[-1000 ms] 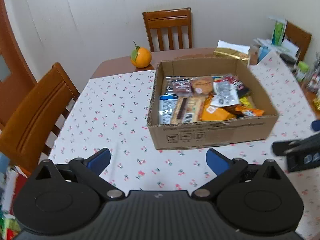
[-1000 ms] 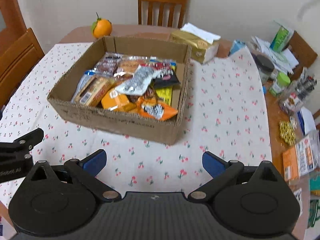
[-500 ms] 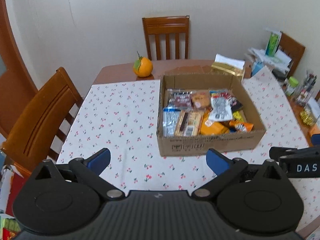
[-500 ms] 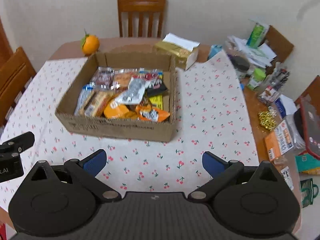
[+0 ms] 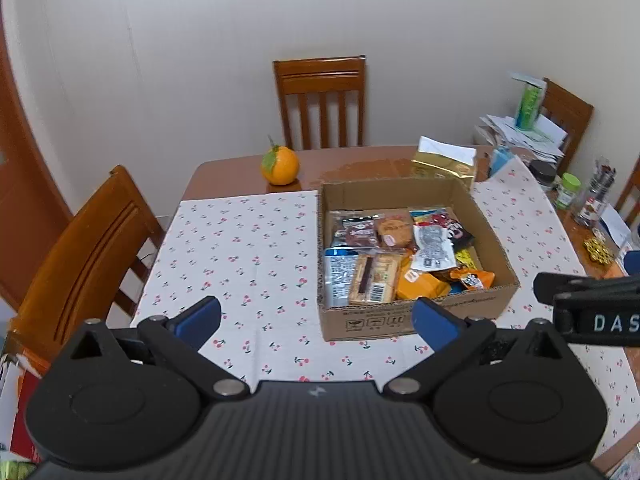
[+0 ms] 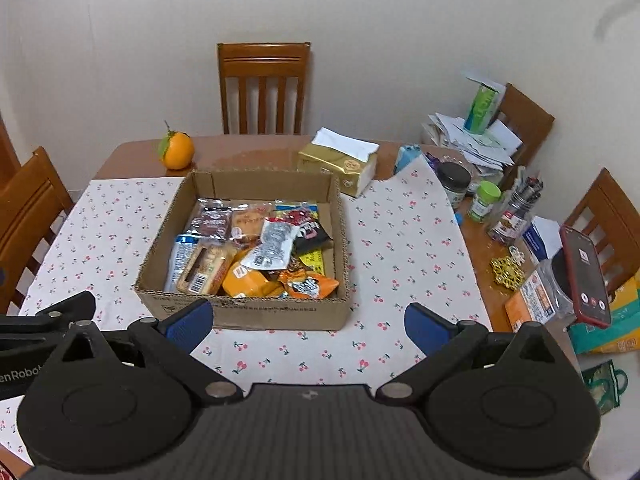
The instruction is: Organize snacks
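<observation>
An open cardboard box [image 5: 400,322] [image 6: 248,314] sits on the cherry-print tablecloth [image 5: 248,252] [image 6: 400,248]. It is filled with several snack packets, among them an orange packet [image 5: 420,285] [image 6: 246,282] and a silver one [image 5: 432,250] [image 6: 270,246]. My left gripper [image 5: 316,316] is open and empty, held high over the table's near edge, well short of the box. My right gripper [image 6: 306,322] is open and empty too, also back from the box. Each gripper shows at the edge of the other's view.
An orange [image 5: 280,166] [image 6: 176,150] and a gold tissue pack [image 5: 444,162] [image 6: 340,162] lie beyond the box. Jars, papers and a phone [image 6: 586,276] crowd the table's right side. Wooden chairs [image 5: 320,100] [image 5: 84,256] stand around the table.
Both grippers have pulled back and risen, so the box looks smaller and farther. Both stay open and empty. The box and its snacks have not moved.
</observation>
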{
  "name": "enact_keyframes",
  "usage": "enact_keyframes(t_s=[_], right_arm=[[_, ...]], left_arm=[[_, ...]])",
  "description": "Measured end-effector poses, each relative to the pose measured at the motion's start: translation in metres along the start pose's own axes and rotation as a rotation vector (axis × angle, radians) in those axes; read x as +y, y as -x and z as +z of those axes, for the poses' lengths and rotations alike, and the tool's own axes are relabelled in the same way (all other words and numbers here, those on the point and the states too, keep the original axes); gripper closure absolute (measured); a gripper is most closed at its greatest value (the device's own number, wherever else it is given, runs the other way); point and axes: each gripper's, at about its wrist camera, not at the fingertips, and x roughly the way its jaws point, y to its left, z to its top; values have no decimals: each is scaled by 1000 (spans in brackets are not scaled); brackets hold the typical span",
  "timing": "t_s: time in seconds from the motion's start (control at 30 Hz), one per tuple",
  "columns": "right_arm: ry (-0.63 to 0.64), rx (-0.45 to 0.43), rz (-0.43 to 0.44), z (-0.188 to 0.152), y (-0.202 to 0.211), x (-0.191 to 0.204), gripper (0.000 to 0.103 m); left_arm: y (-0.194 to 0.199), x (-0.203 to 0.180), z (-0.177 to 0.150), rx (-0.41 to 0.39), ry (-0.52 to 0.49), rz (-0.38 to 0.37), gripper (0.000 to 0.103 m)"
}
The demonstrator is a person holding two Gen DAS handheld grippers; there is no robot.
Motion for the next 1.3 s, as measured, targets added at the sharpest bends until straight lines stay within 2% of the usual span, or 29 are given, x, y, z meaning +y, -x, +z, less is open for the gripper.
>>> enact_keyframes(t_s=[0.43,1.3], right_arm=[[0,1,54,2,-3,-11,0],[14,-3,70,3,-2,-10,0]], left_arm=[[7,-12,6,-18,9,39,1],[8,-11,8,-6,34,54,2]])
